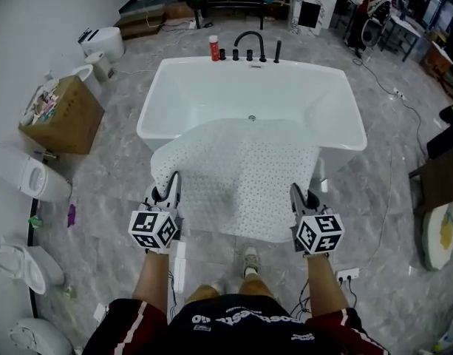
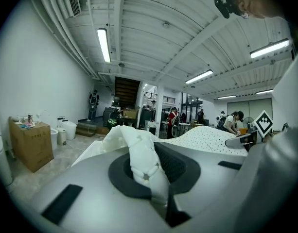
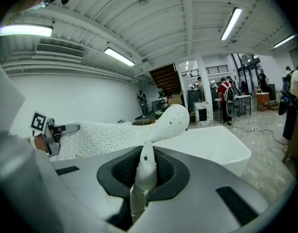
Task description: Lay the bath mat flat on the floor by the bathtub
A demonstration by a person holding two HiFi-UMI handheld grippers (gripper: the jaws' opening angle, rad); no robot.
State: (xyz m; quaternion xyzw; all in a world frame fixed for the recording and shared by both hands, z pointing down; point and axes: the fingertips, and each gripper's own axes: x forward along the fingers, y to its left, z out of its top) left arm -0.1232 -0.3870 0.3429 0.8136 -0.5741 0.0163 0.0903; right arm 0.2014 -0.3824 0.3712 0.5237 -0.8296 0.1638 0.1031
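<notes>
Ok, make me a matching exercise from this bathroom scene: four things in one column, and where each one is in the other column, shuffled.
1. bath mat
2. red bottle
3. cardboard box
4. black faucet

A. on the floor, left of the bathtub
B. middle of the bathtub's far rim
C. clamped in the left gripper and right gripper
D. far rim, just left of the black faucet

Pairs: 1-C, 2-D, 3-A, 4-B

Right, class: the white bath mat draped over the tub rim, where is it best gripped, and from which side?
Grip the bath mat at its two near corners, from the standing side, as the left tool and right tool do. It is a thin, limp sheet, far end over the bathtub rim, so corner pinches likely keep it spread.
</notes>
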